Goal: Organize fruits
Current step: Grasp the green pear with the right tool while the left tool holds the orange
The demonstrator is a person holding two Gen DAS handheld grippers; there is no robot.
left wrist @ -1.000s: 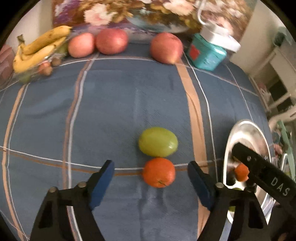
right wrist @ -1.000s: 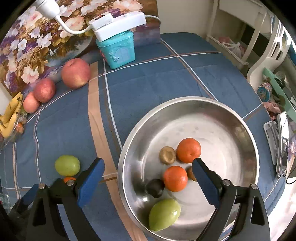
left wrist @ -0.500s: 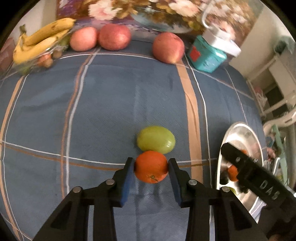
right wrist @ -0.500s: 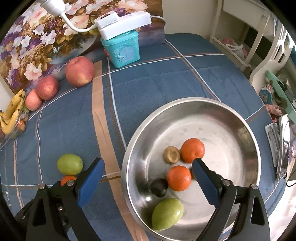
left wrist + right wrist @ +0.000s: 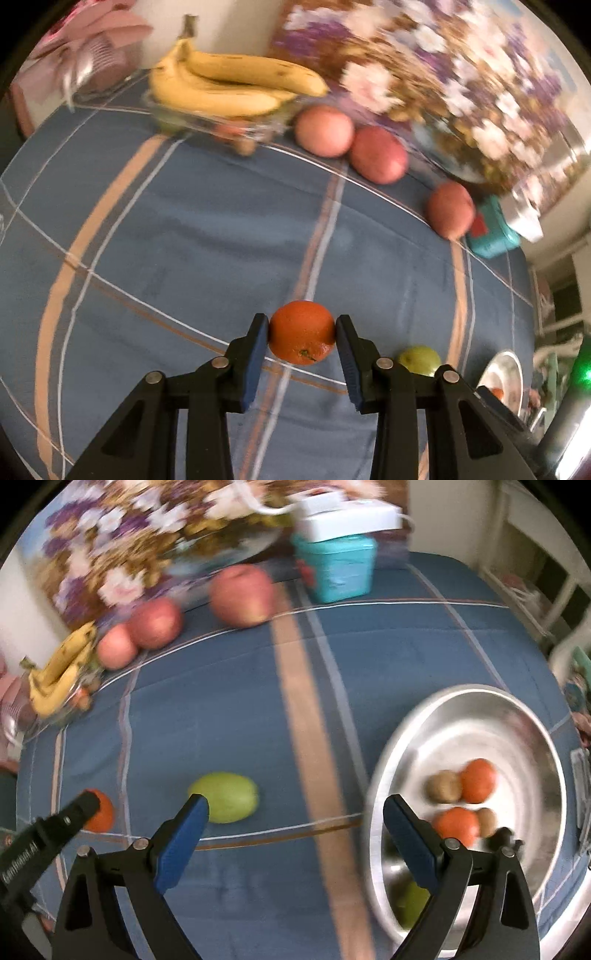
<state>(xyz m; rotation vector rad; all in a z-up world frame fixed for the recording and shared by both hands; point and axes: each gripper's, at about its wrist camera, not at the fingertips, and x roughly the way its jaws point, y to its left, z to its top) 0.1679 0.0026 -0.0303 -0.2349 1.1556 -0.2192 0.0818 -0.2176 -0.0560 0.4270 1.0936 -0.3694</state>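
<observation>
Since the left gripper (image 5: 301,334) clamps a round orange (image 5: 301,332) by its sides, a jolt could roll it free; the right gripper (image 5: 291,823) gapes empty.

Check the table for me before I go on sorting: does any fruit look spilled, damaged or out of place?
Nothing looks spilled or damaged. One green fruit lies loose on the cloth, outside the bowl that holds the other small fruit.
</observation>
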